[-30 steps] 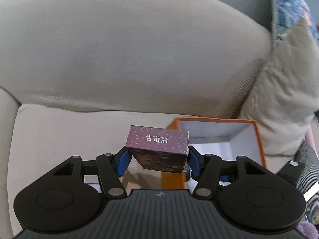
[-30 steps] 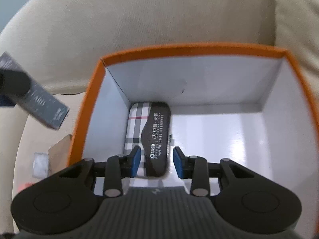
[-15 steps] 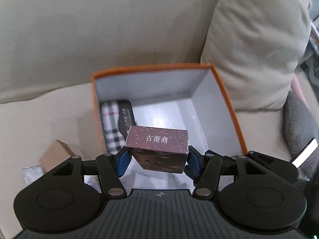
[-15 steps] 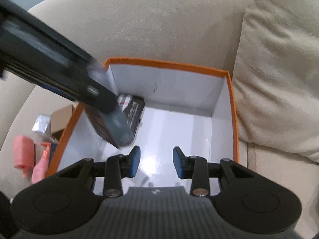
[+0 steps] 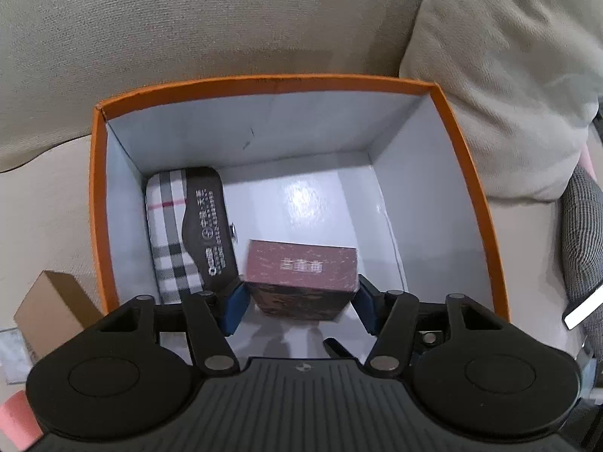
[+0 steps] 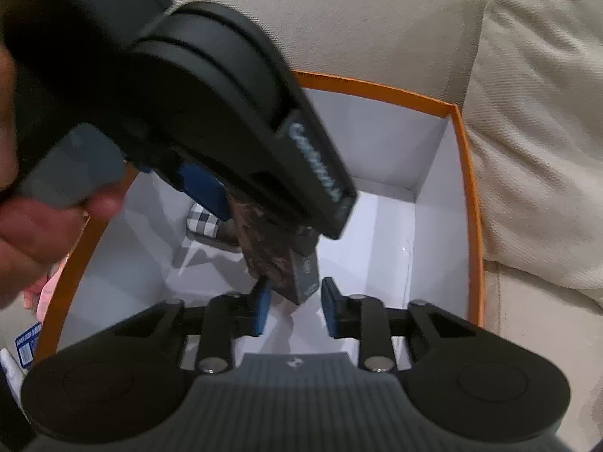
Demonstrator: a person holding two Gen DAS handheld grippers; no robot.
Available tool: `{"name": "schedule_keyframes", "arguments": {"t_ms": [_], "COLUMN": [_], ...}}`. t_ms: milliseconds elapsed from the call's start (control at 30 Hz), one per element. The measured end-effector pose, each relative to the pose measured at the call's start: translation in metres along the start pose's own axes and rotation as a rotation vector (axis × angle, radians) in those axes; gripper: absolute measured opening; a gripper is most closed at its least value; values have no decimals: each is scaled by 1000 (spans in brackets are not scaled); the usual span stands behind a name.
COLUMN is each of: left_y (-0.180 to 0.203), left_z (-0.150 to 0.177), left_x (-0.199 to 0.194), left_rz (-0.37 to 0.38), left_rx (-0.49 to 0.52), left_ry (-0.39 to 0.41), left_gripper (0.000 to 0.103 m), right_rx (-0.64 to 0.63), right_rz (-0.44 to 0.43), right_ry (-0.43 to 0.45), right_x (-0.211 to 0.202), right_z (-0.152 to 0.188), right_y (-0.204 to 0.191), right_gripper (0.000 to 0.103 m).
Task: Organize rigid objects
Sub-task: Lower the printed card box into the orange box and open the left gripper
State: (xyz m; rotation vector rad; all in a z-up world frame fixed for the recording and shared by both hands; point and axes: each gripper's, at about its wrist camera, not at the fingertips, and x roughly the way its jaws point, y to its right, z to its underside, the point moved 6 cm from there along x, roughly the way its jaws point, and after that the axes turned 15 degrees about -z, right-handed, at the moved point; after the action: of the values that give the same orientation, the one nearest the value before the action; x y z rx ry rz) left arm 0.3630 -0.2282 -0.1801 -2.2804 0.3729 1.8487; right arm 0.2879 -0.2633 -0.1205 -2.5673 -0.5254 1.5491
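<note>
An orange box point(image 5: 264, 79) with a white inside sits on a beige sofa. A plaid glasses case point(image 5: 188, 233) lies along its left wall. My left gripper point(image 5: 299, 305) hangs low inside the box with a maroon card box point(image 5: 301, 267) between its blue pads. Its jaws are opening, and the card box is blurred and looks loose. In the right wrist view the left gripper's finger point(image 6: 316, 184) and the maroon box point(image 6: 271, 256) fill the middle. My right gripper point(image 6: 296, 310) is over the near side of the orange box point(image 6: 467, 188); its jaws are closing, with nothing gripped.
A small brown carton point(image 5: 52, 305) and a pink item point(image 5: 15, 422) lie left of the orange box on the seat. A beige cushion point(image 5: 508, 75) leans at the right, with grey checked fabric point(image 5: 584, 233) below it. A hand point(image 6: 37, 233) holds the left gripper.
My left gripper moved over the orange box and down into it with the maroon box, which now looks loose. It swung in front of the right camera. The right pads narrowed.
</note>
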Motion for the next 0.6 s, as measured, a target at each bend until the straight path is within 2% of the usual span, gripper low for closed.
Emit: {"name": "schedule_keyframes", "arguments": {"t_ms": [133, 367, 467, 567, 600], "left_y": [-3, -14, -26, -44, -51], "left_z": [-4, -9, -12, -13, -13], "left_x": [-2, -24, -39, -55, -61], "left_rz": [1, 85, 81, 72, 62], "left_rx": [4, -24, -43, -48, -56], "left_ry": [28, 65, 103, 154, 166], "left_gripper": [77, 78, 78, 78, 78], "right_rx": [18, 32, 11, -47, -70], "right_rz": [1, 5, 10, 28, 35], "right_ry": [0, -10, -27, -65, -83], "right_x": [11, 21, 24, 26, 28], "right_z": [-3, -4, -5, -3, -3], "right_y": [2, 6, 4, -2, -3], "right_gripper": [24, 24, 24, 31, 38]}}
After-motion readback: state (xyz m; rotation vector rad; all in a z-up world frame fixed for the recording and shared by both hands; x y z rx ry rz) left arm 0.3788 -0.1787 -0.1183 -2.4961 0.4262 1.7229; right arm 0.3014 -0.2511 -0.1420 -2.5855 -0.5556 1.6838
